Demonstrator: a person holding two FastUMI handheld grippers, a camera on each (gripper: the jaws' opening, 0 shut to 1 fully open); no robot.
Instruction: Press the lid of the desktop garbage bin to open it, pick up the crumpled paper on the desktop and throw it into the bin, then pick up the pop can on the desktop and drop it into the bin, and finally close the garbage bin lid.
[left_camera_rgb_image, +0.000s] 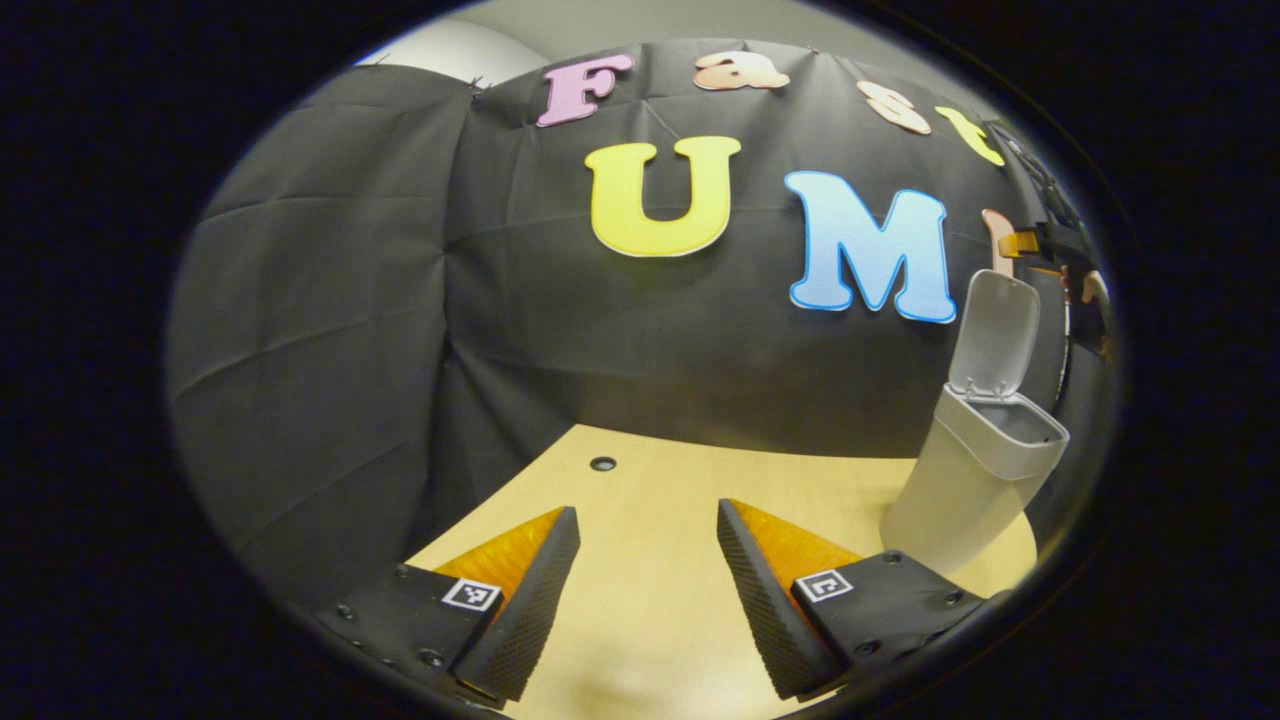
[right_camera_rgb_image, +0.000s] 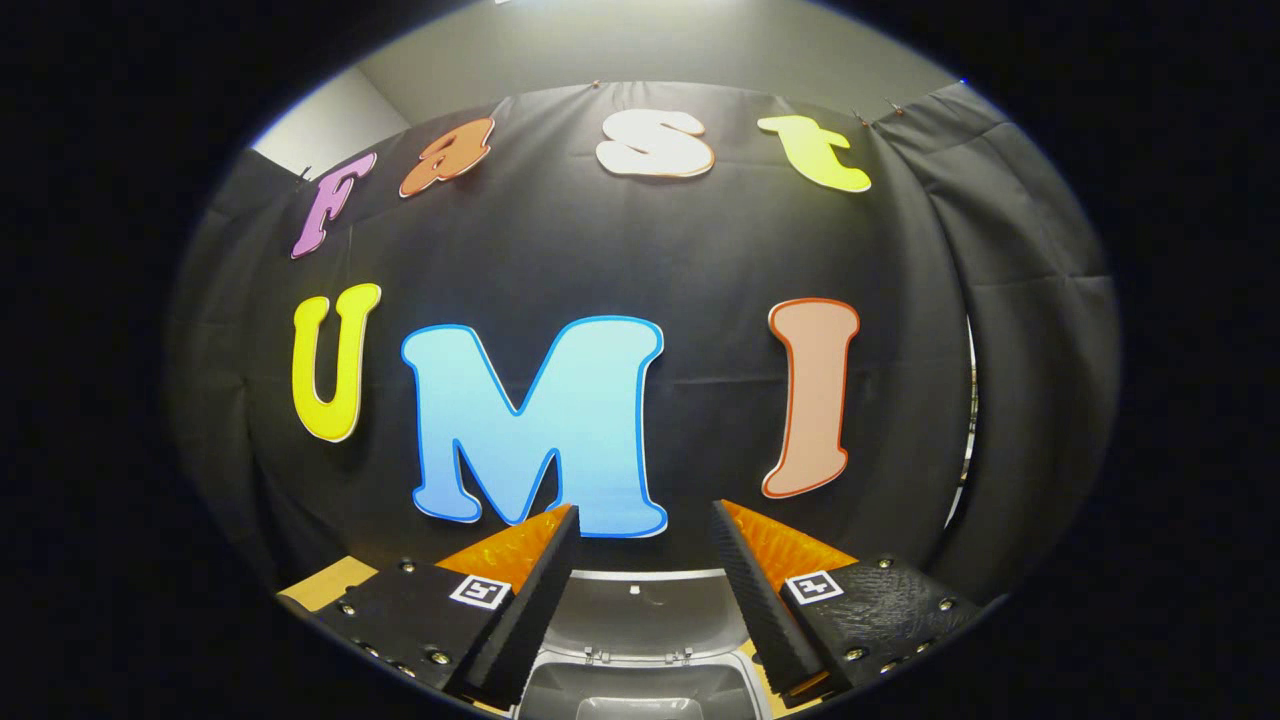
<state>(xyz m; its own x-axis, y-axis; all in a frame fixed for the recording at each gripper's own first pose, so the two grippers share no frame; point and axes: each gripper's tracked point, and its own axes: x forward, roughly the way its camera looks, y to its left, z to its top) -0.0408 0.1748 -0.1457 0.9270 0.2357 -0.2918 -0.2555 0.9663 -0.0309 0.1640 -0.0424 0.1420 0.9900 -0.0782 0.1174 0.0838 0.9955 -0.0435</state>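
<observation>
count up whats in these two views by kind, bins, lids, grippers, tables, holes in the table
bins: 1, the garbage bin
lids: 1, the bin's lid, standing open
grippers: 2, the left gripper and the right gripper, both open with nothing held
tables: 1, the wooden table
holes in the table: 1, a small round hole
total: 6

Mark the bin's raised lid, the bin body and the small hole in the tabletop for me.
Raised grey plastic lid (left_camera_rgb_image: 995, 335): left gripper view, middle of its inner face.
Light grey plastic desktop bin (left_camera_rgb_image: 945, 500): left gripper view, side wall.
Small dark round hole in the wooden tabletop (left_camera_rgb_image: 603, 464): left gripper view, its centre.
</observation>
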